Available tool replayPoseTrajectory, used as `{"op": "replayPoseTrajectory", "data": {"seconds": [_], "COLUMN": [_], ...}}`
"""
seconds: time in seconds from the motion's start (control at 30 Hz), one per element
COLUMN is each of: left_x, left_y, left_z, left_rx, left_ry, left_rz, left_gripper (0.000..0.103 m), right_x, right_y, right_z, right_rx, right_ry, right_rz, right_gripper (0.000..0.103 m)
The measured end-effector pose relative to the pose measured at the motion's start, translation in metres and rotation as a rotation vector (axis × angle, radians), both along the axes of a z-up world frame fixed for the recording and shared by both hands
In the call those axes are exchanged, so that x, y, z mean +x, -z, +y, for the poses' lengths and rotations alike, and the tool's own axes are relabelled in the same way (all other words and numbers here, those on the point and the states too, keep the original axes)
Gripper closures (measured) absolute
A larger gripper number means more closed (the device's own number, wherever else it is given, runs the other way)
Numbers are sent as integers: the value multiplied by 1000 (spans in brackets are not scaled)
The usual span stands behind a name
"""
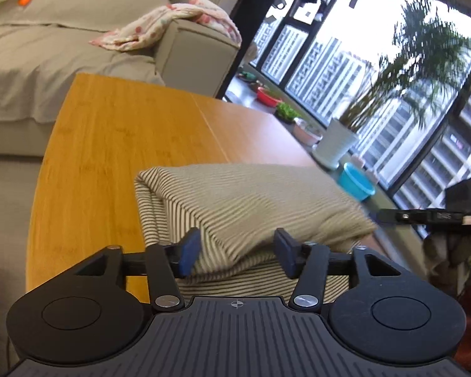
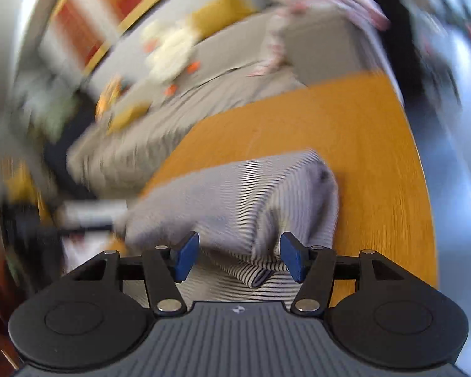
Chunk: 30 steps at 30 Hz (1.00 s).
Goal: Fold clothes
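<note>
A striped beige-and-white garment (image 1: 235, 207) lies folded in a thick bundle on the wooden table (image 1: 116, 144). My left gripper (image 1: 237, 253) is open, its blue pads either side of the bundle's near edge. In the blurred right wrist view the same striped garment (image 2: 235, 198) lies on the table (image 2: 345, 119). My right gripper (image 2: 239, 256) is open, with a folded corner of the cloth between its pads. The right gripper's body (image 1: 436, 215) shows at the right edge of the left wrist view.
A grey sofa (image 1: 62, 50) with a pink spotted cloth (image 1: 169, 22) over its arm stands beyond the table. A window ledge at the right holds a potted palm (image 1: 336, 144), a blue bowl (image 1: 358, 183) and small pots. The table's edges are close on both sides.
</note>
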State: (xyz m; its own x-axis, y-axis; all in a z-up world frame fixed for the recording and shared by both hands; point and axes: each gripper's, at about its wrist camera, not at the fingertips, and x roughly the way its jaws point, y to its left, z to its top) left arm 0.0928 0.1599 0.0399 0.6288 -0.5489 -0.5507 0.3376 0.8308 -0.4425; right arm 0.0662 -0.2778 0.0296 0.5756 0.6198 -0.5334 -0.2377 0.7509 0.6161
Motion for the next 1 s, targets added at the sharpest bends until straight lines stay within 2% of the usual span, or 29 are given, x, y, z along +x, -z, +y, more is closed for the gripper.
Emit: {"op": "replayPoseTrajectory", "data": {"seconds": [0.03,0.1,0.13,0.2,0.23,0.3,0.33,0.47,0.6,0.63,0.67,0.7,0.83,0.93,1.0], "left_x": [-1,-3,-5,-10,-13,-19,-22,-34,-28,-22,-15,-8,13,20,23], "left_y": [-1,-5,-9,-18,-24,-35,-39,-37,-10,-1,6,12,9,-1,-8], "left_z": [0,-5,-11,-24,-35,-62,-78,-149,-211,-220,-226,-229,-212,-201,-196], "left_rx": [-8,6,30,83,118,191,226,394,582,613,641,651,544,496,481], "left_ry": [-1,6,17,43,65,120,152,306,369,377,386,393,363,332,308], "left_rz": [-4,-32,-61,-120,-155,-232,-277,-444,-530,-520,-502,-474,-372,-346,-343], "left_gripper": [43,42,39,26,19,12,7,4,4,19,53,61,63,66,66], "right_x": [4,13,16,22,25,27,28,24,18,16,15,13,3,2,-1], "right_y": [7,18,21,27,25,14,7,-28,-43,-41,-37,-32,-3,18,20], "right_z": [-7,-11,-6,6,16,36,44,49,41,38,34,29,8,3,7], "right_rx": [52,94,82,52,28,-21,-28,11,31,26,16,5,-22,-3,-17], "right_ry": [45,85,82,69,47,-8,-29,-61,-53,-43,-25,-5,68,91,128], "right_rz": [46,86,84,77,65,20,-2,-87,-110,-102,-89,-74,-35,-8,-55], "right_gripper": [45,44,44,44,53,71,74,81,83,83,83,82,79,68,63]}}
